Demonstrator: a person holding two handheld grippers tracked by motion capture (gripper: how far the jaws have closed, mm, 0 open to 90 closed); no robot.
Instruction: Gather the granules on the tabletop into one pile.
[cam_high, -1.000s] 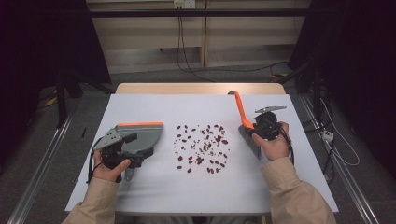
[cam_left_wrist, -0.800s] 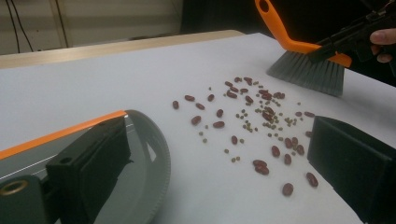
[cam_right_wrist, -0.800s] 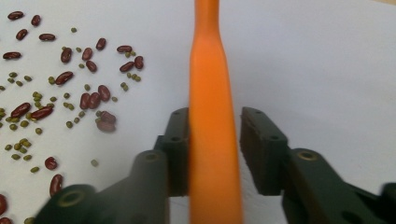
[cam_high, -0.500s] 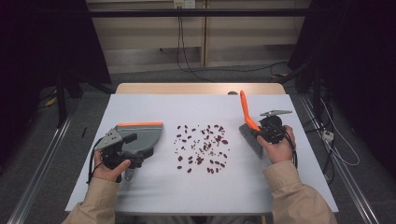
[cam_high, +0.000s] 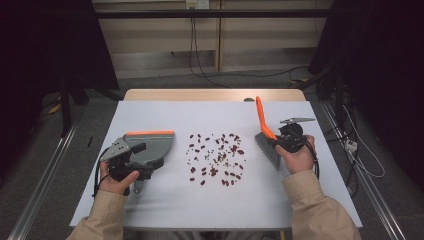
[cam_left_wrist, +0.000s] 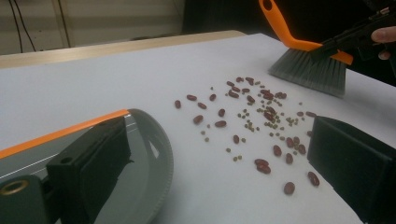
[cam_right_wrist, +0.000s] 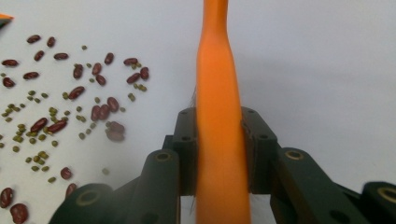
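Orange-handled brush (cam_high: 265, 134) clamped in right gripper (cam_high: 281, 141) fingers, left gripper (cam_high: 131, 161) fingers apart astride dustpan (cam_high: 152, 145) rim

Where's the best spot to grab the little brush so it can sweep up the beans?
Grab the brush by its orange handle, just above the bristles, squeezing its two flat sides. The handle is narrow and stiff, the bristles soft. The right gripper is shut on it there, bristles free beside the beans.

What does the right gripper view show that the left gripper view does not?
Right gripper view: the right gripper, whose jaws have just been closing, clamps the orange handle of the brush from both sides. Left gripper view: the grey dustpan with its orange edge, and the brush's grey bristles. Both: red and small green beans scattered on the white table.
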